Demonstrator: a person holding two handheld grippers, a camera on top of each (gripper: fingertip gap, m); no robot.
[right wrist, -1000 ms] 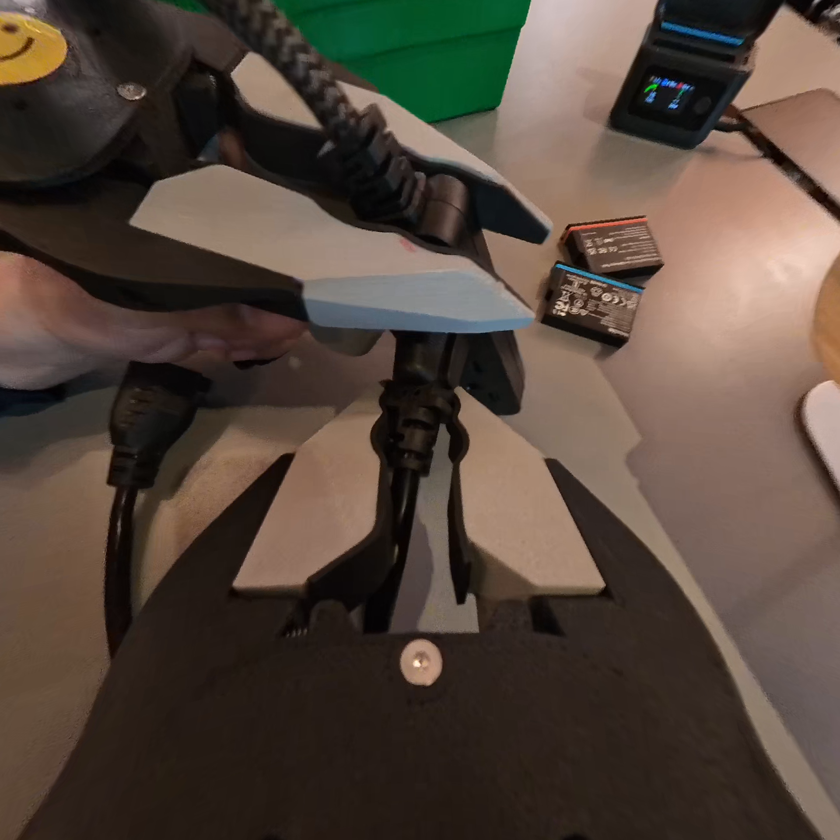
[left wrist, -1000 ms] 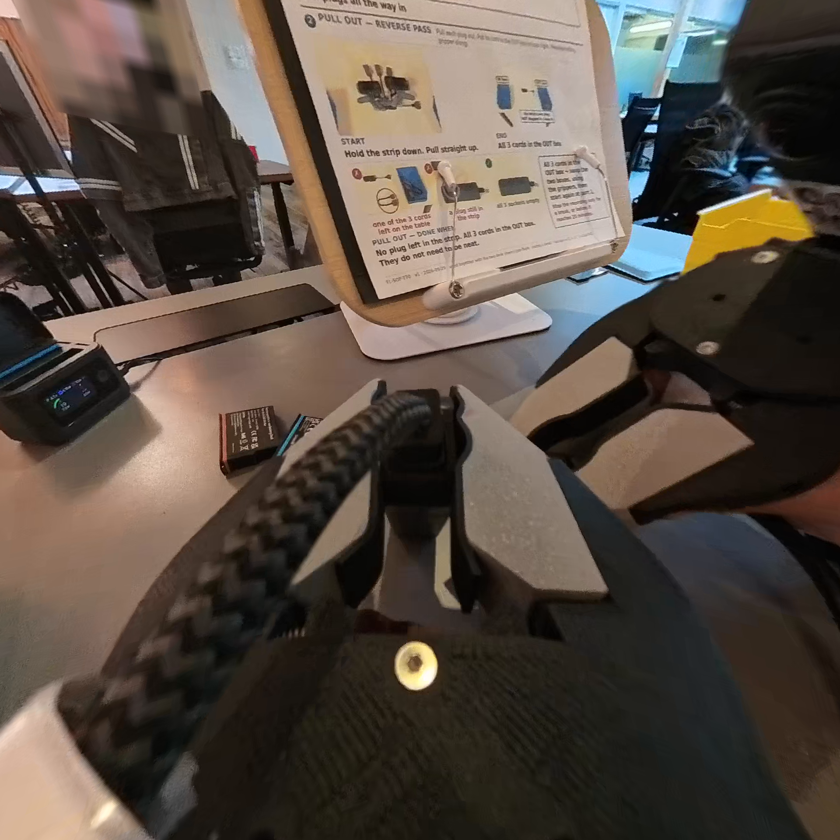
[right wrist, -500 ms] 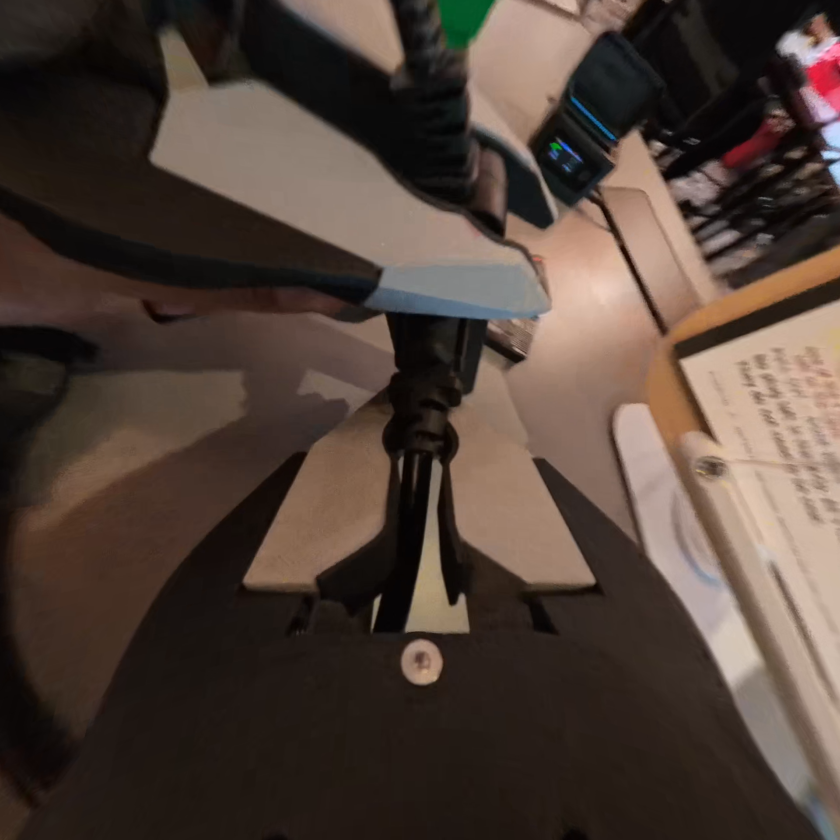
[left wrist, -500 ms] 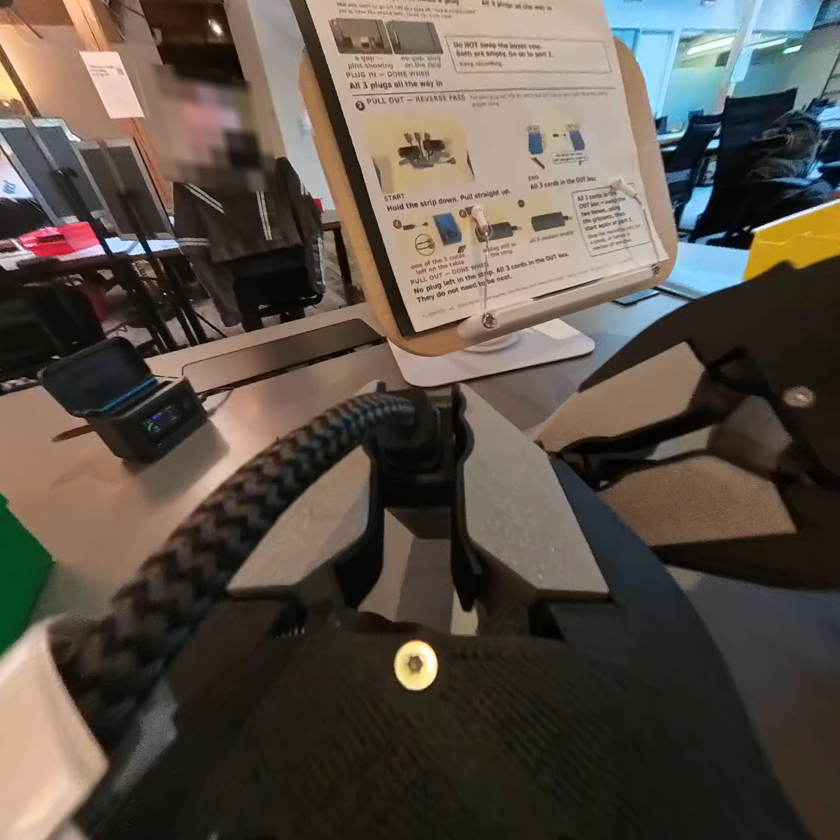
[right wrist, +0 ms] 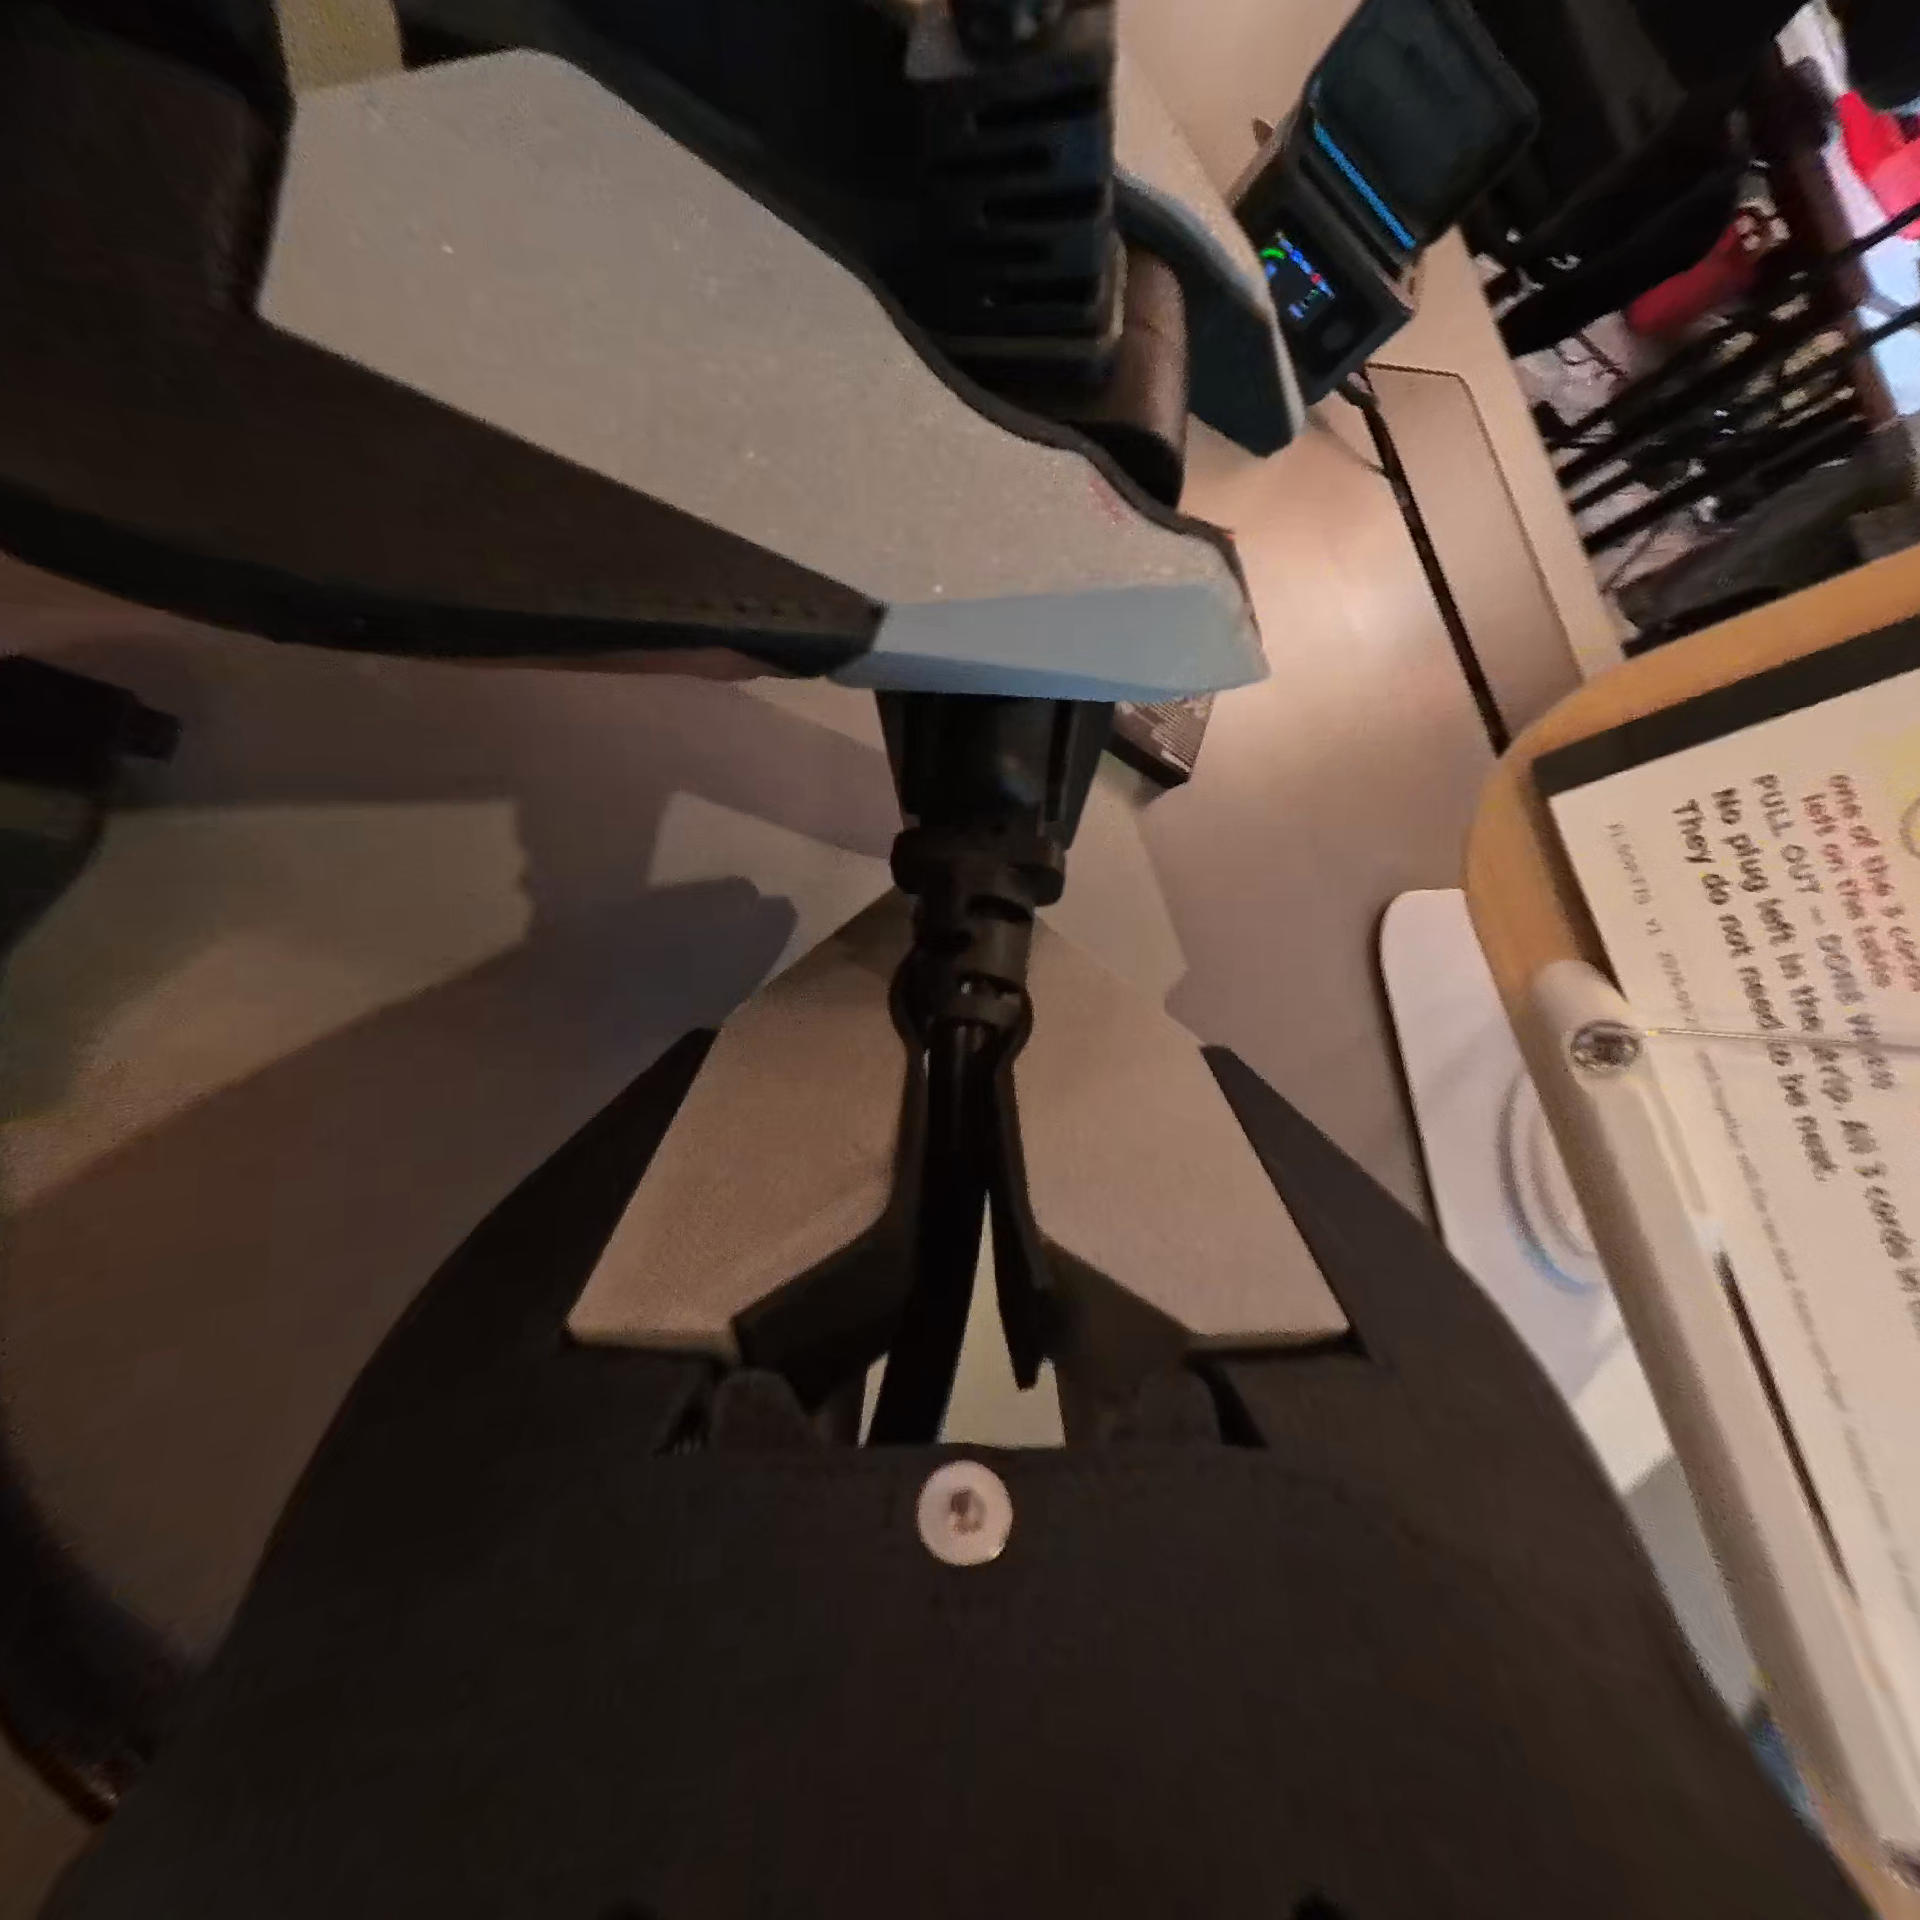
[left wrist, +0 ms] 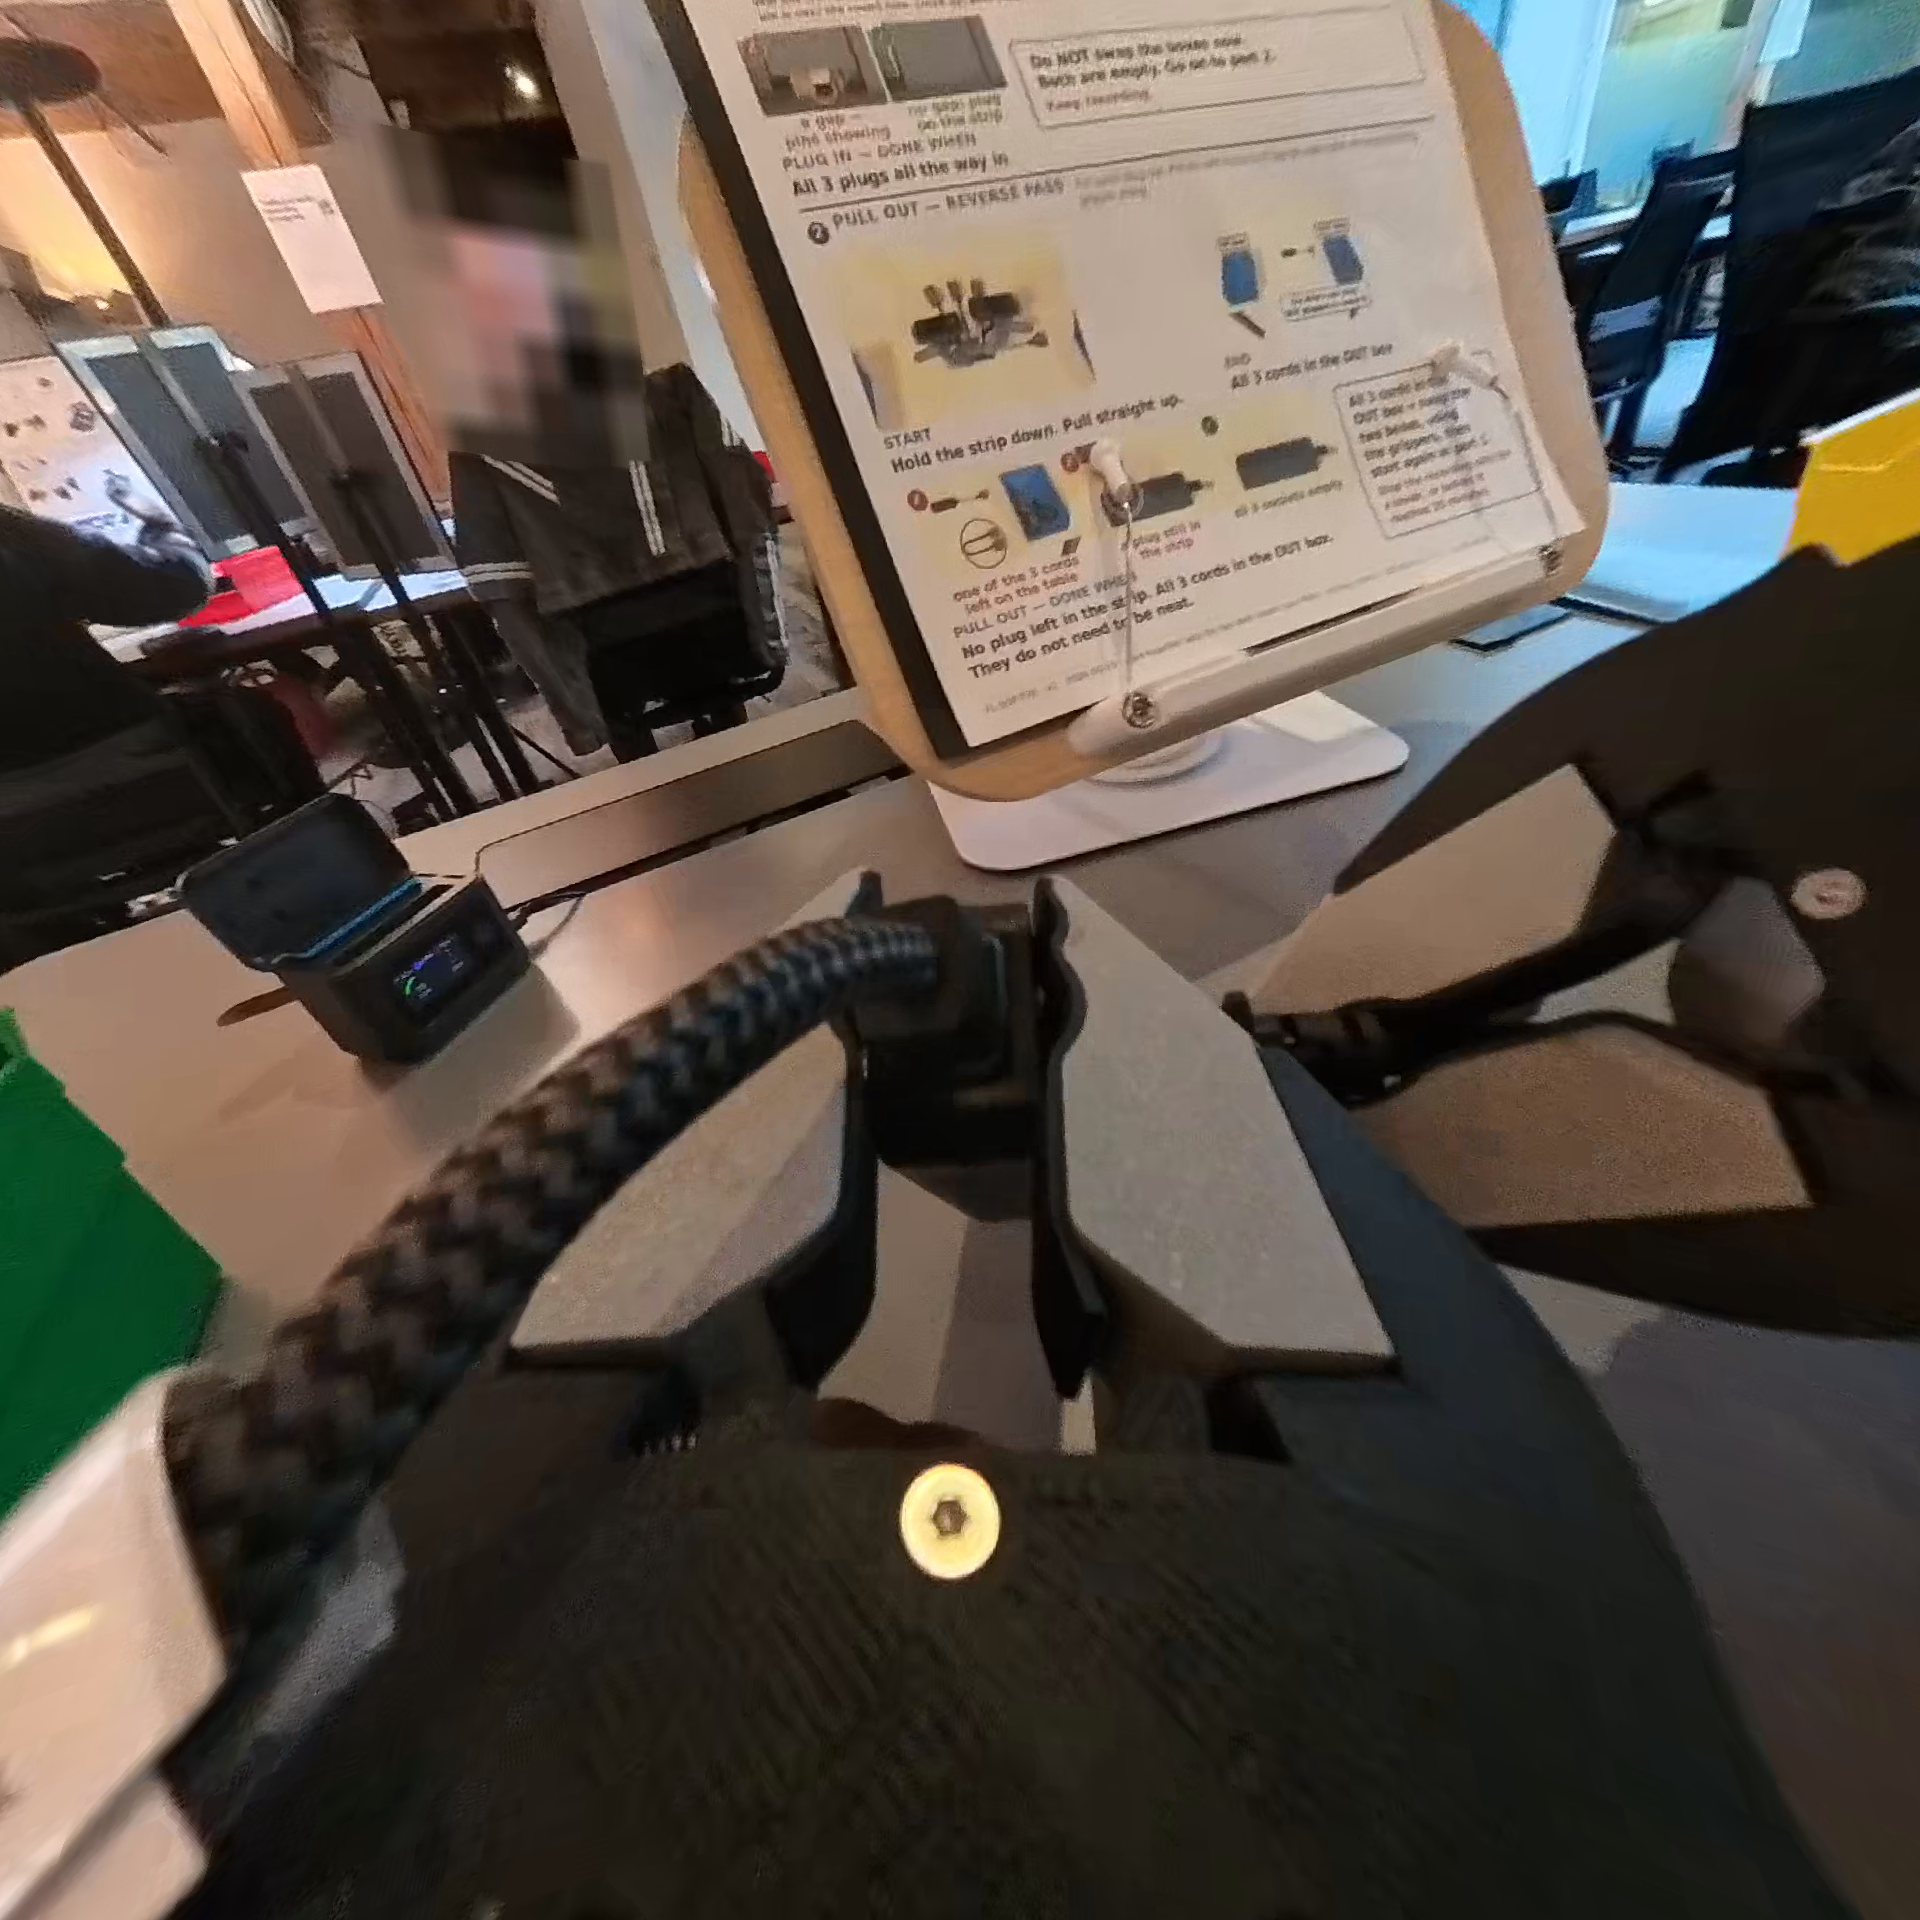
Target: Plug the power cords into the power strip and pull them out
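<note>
My left gripper [left wrist: 951,914] is shut on the black end of the power strip [left wrist: 935,1049], where its thick braided cord [left wrist: 582,1132] arches back to the left. My right gripper [right wrist: 961,925] is shut on the ribbed neck of a black power cord's plug [right wrist: 977,790]; the cord [right wrist: 935,1247] runs back between its fingers. The plug's head goes up under the left gripper's grey finger [right wrist: 675,395], and whether it sits in a socket is hidden. In the left wrist view the right gripper [left wrist: 1247,1023] comes in from the right, close beside mine.
An instruction sheet on a wooden board with a white foot [left wrist: 1143,436] stands just behind, and it shows at the right of the right wrist view [right wrist: 1714,935]. A black charger case [left wrist: 395,956] sits back left. A green bin [left wrist: 73,1247] is left, a yellow bin [left wrist: 1860,488] right. Some 7 cm of space lies between my two pairs of fingers.
Both grippers have tilted up and swung, staying shut on the strip and the plug. The two batteries on the table have left both views; the instruction board has come into the right wrist view.
</note>
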